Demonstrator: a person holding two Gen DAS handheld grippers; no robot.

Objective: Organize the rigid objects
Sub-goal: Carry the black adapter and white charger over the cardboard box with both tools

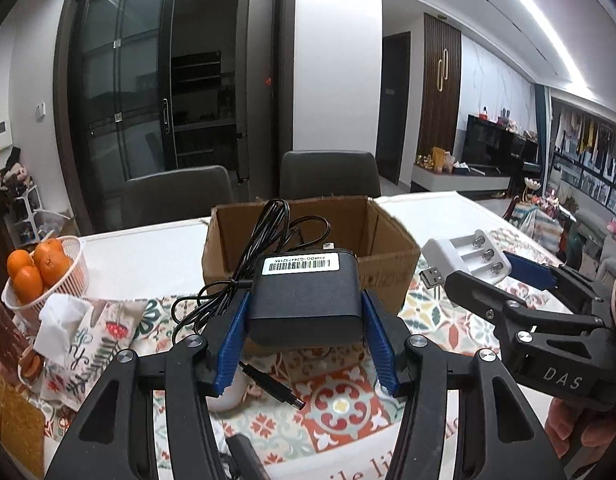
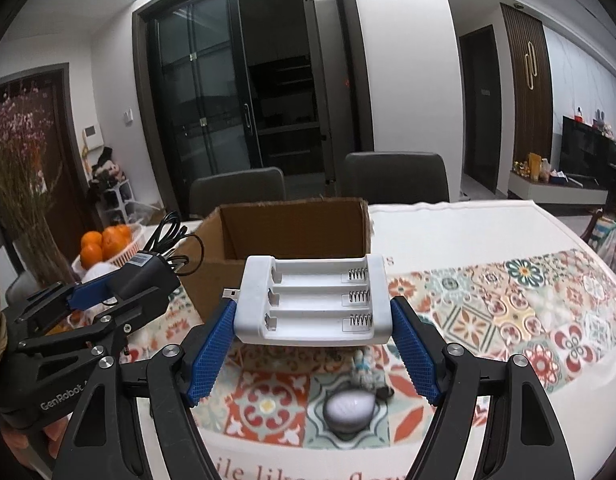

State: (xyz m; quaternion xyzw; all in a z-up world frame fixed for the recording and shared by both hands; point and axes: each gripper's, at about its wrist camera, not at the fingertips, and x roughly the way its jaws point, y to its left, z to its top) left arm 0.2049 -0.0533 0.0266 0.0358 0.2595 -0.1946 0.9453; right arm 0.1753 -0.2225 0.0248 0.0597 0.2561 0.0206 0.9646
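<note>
Left gripper (image 1: 306, 336) clamps black power adapter (image 1: 306, 300), cable (image 1: 264, 240) dangling. Right gripper (image 2: 312, 350) clamps white battery charger (image 2: 314, 300). Both held above the table (image 2: 488, 220), just short of the open cardboard box (image 2: 292, 228); box contents not visible. Oranges (image 1: 36, 270) sit in white basket (image 1: 74, 276) at left edge.

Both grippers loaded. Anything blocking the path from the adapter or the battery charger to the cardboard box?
Nothing visible. The black power adapter in the left gripper and the white battery charger in the right gripper sit just before the open cardboard box.
</note>
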